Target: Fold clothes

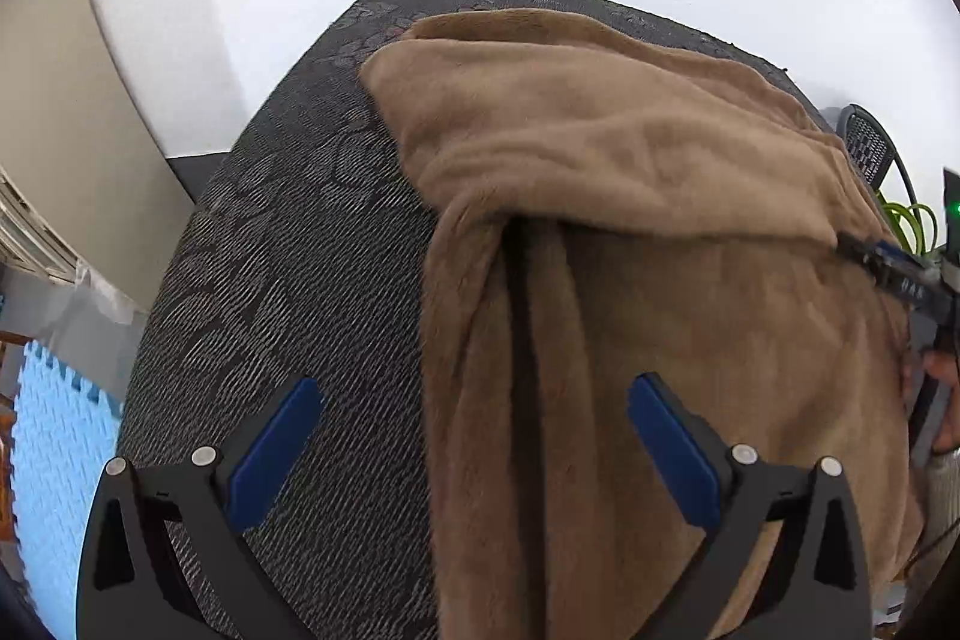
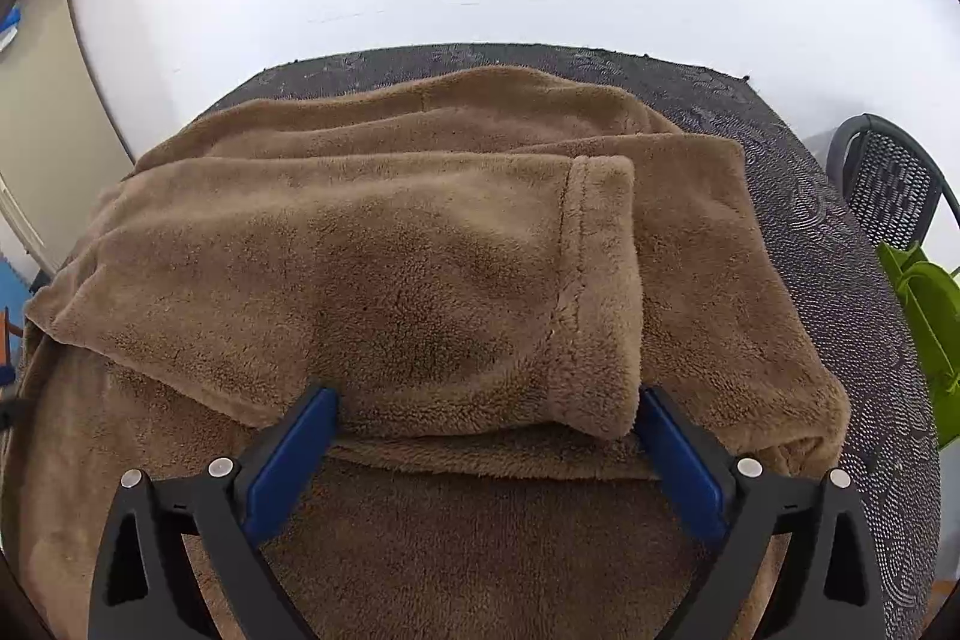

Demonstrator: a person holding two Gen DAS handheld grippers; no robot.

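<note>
A brown fleece garment (image 2: pixel 420 250) lies folded on a dark patterned table (image 1: pixel 288 244). One sleeve with a hemmed cuff (image 2: pixel 594 280) is laid across the top of it. My right gripper (image 2: pixel 486 394) stands wide open at the sleeve's near edge. The cuff end lies between its blue pads (image 2: pixel 288 460), which do not press it. My left gripper (image 1: pixel 474 388) is open over the garment's left edge (image 1: pixel 456 340), holding nothing. The right gripper's fingers (image 1: pixel 882 265) show at the garment's right side, with a hand (image 1: pixel 942 400) behind them.
A black mesh chair (image 2: pixel 888 184) and a green plastic object (image 2: pixel 924 316) stand off the table's right side. Blue foam floor mats (image 1: pixel 60 436) lie below the table's left edge. A white wall rises behind the far edge.
</note>
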